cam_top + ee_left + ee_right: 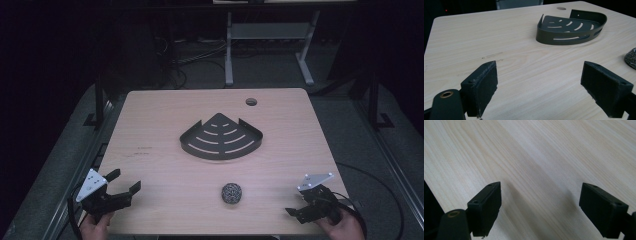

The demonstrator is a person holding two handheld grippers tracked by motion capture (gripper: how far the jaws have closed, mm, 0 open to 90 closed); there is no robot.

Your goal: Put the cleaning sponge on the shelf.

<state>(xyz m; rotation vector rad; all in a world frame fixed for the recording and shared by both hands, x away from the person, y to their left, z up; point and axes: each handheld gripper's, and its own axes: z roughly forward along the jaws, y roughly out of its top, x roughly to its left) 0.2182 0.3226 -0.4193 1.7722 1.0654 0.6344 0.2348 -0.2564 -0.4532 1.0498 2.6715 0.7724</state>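
Note:
A dark fan-shaped corner rack [221, 137] with curved slots rests at the middle of the wooden table [150, 115]; the left gripper view shows the rack [570, 27] at the upper right. A small speckled scouring ball [232, 193] lies near the front edge, and its edge [631, 58] peeks in at the right. My left gripper [125, 183] stands open at the front left corner, nothing between its jaws [540, 90]. My right gripper [296, 206] stands open at the front right corner, over bare wood [540, 207].
A round cable hole [251, 102] sits at the table's far right. Beyond the table stand white desk legs [229, 50] and loose cables on a dark floor. Bare wood lies between the rack and both grippers.

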